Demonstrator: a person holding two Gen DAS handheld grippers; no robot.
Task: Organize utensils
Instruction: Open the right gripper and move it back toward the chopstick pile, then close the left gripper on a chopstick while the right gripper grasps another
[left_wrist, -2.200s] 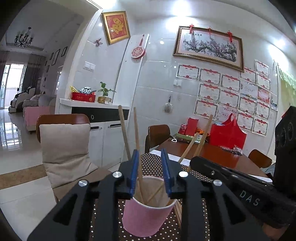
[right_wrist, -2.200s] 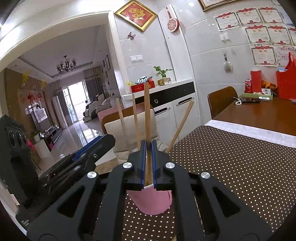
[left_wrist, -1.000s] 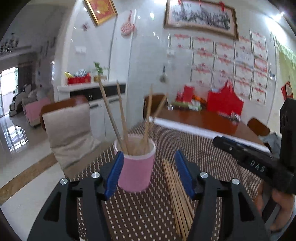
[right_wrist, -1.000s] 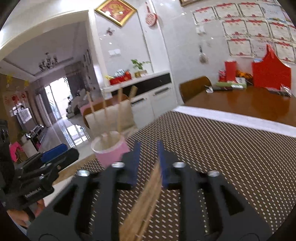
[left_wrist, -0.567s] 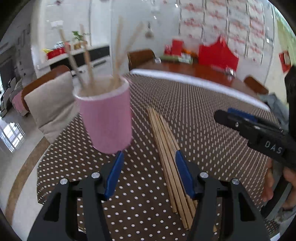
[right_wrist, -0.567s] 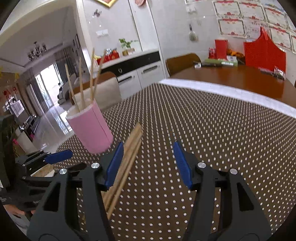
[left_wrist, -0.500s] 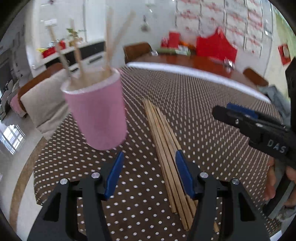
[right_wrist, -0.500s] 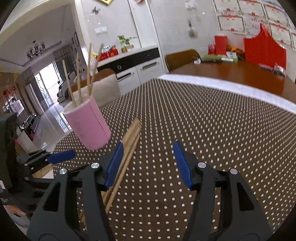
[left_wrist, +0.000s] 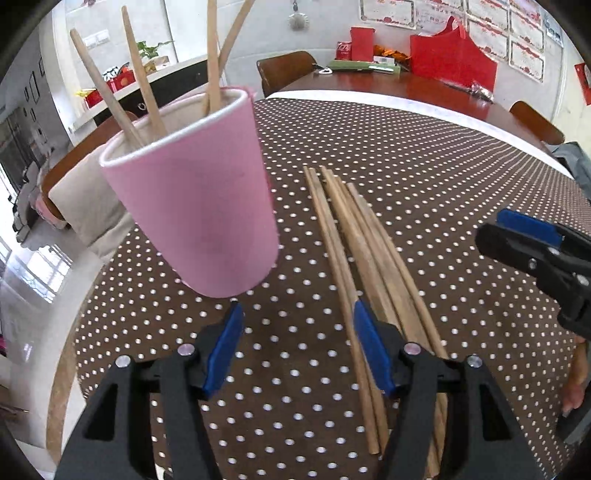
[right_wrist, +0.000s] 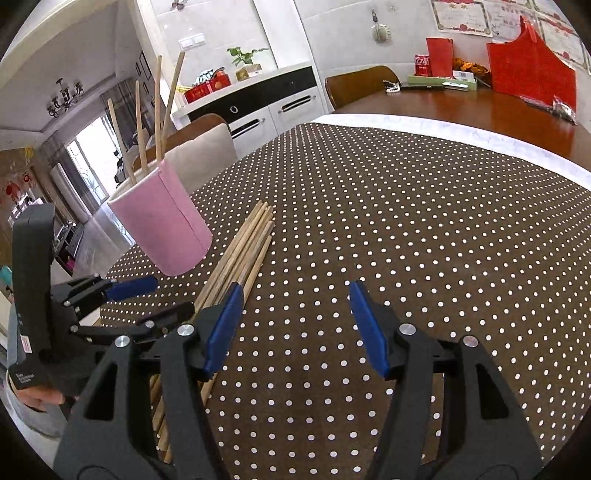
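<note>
A pink cup (left_wrist: 195, 221) (right_wrist: 162, 225) stands on the dotted cloth with several wooden chopsticks upright in it. Right of it, a bundle of loose chopsticks (left_wrist: 369, 266) (right_wrist: 240, 254) lies flat. My left gripper (left_wrist: 297, 314) hovers low just in front of the cup, its jaws opening and nothing gripped; its right finger hangs over the bundle's left edge. My right gripper (right_wrist: 295, 291) is to the right of the bundle, jaws opening over bare cloth, its left finger at the bundle's edge. Each view shows the other gripper (left_wrist: 535, 251) (right_wrist: 140, 299) at its side.
The brown dotted tablecloth (right_wrist: 406, 221) ends close behind and left of the cup, with a cushioned chair (right_wrist: 207, 147) beyond. The far wooden tabletop (right_wrist: 480, 107) carries a red bag (right_wrist: 532, 70), a can and small items.
Both grippers have sunk from above the cup toward the cloth and tilted downward. The right gripper, earlier shut on a chopstick over the cup, now stands wide apart near the bundle.
</note>
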